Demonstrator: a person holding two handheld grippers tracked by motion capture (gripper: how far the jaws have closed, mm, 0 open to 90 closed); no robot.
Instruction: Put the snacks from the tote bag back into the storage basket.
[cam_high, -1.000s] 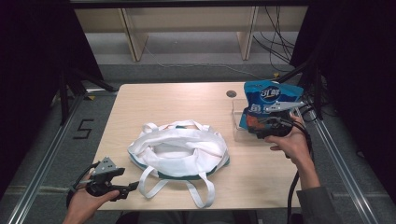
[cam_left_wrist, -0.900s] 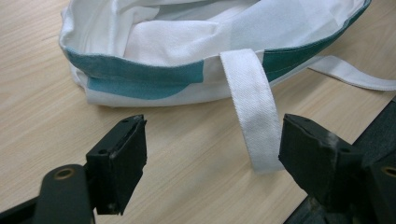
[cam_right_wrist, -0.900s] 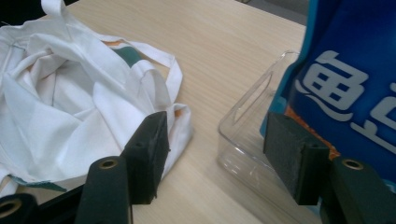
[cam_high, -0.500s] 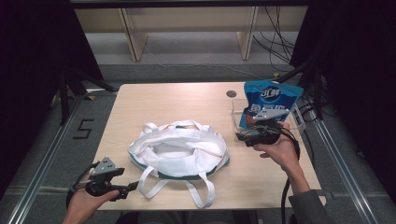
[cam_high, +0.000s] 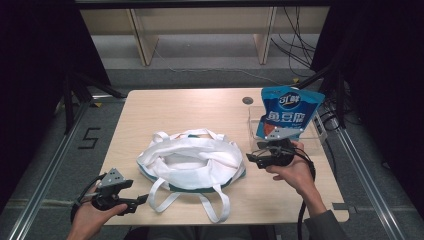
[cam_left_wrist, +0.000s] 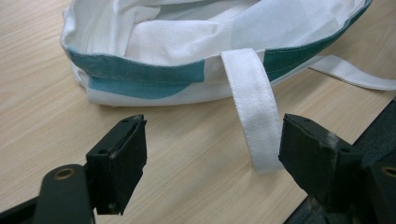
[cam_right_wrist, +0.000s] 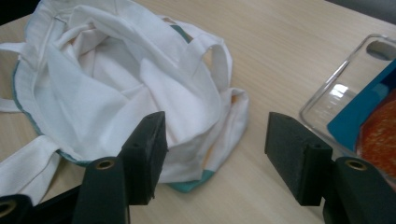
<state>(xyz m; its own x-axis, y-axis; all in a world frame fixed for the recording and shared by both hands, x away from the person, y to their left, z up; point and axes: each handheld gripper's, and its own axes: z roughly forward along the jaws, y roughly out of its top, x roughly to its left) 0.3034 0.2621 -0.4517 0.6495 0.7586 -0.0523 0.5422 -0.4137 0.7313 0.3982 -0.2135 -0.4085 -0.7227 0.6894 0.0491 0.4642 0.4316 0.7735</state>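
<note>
White cloth tote bag (cam_high: 192, 160) flat mid-table (cam_high: 165, 107), mouth open upward, long axis running left-right, teal trim along the rim, woven strap handles (cam_high: 212, 205) flopped toward the near edge. Blue snack pouch (cam_high: 289, 112) upright in a clear plastic bin (cam_high: 320, 135), Chinese print, can't read it properly. Left gripper (cam_high: 142, 199) by the near-left handle, jaws apart, empty. Right gripper (cam_high: 252, 157) just beside the bag's right end, also spread wide, nothing held.

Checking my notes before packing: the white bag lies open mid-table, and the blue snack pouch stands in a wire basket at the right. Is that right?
Not quite. The pouch stands in a clear plastic box, not a wire basket; the high view and the right gripper view show its see-through wall. The white bag does lie open mid-table.
</note>
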